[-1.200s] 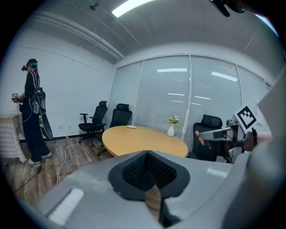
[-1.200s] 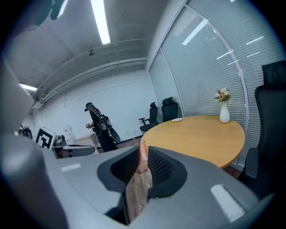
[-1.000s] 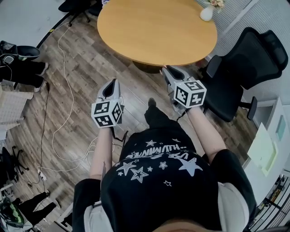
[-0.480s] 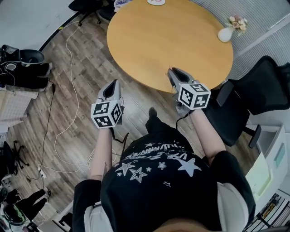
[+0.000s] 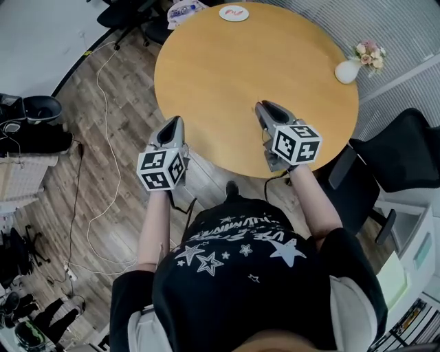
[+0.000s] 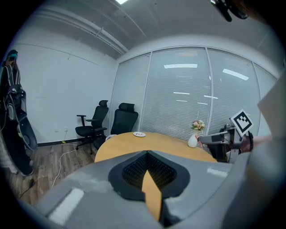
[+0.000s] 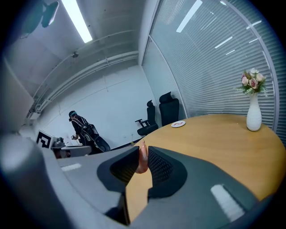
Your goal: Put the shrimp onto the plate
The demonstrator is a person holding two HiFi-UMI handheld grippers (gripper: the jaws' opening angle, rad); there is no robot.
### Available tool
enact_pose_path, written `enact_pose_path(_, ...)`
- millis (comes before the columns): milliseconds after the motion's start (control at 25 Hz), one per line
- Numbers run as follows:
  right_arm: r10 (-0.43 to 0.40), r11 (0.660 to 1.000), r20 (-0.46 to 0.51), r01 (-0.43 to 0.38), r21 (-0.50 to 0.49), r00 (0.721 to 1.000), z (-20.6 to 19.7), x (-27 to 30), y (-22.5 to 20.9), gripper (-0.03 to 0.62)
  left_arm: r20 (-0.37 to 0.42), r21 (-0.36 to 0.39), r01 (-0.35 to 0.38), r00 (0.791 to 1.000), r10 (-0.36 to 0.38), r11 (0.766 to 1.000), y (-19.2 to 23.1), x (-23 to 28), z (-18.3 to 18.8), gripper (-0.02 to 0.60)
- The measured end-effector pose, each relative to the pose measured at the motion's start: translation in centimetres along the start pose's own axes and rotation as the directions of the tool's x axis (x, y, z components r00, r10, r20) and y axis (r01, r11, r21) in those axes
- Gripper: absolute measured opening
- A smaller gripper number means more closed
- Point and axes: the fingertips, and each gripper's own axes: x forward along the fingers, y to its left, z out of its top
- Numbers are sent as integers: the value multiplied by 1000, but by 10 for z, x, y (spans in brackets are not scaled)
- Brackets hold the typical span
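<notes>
A small white plate with a red mark (image 5: 234,13) lies at the far edge of the round wooden table (image 5: 227,75); it also shows in the left gripper view (image 6: 139,134) and the right gripper view (image 7: 178,124). My right gripper (image 5: 265,106) reaches over the table's near edge and is shut on a pinkish shrimp (image 7: 142,157), which stands upright between the black pads (image 7: 160,167). My left gripper (image 5: 173,124) hovers at the table's near left rim, shut with nothing in it (image 6: 146,153). Both point toward the plate, far short of it.
A white vase with pink flowers (image 5: 347,71) stands at the table's right side. Black office chairs stand to the right (image 5: 405,158) and beyond the table (image 6: 123,123). A white cable (image 5: 103,89) trails over the wooden floor at left, and bags lie by the wall (image 5: 34,127).
The person has walked toward the table. Both grippers went from above the floor to the table's near edge, and the plate has come into view at the far side.
</notes>
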Motion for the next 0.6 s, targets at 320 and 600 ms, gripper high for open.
enact_pose_path(320, 1, 1000, 24, 0, -14, 1000, 32, 33, -33, 63, 8, 54, 8, 1000, -9, 999, -1, 53, 31, 2)
enact_pose_path(600, -1, 1000, 51, 2, -5, 999, 53, 63, -35, 63, 25, 63, 27, 999, -29, 998, 15, 77, 58, 2)
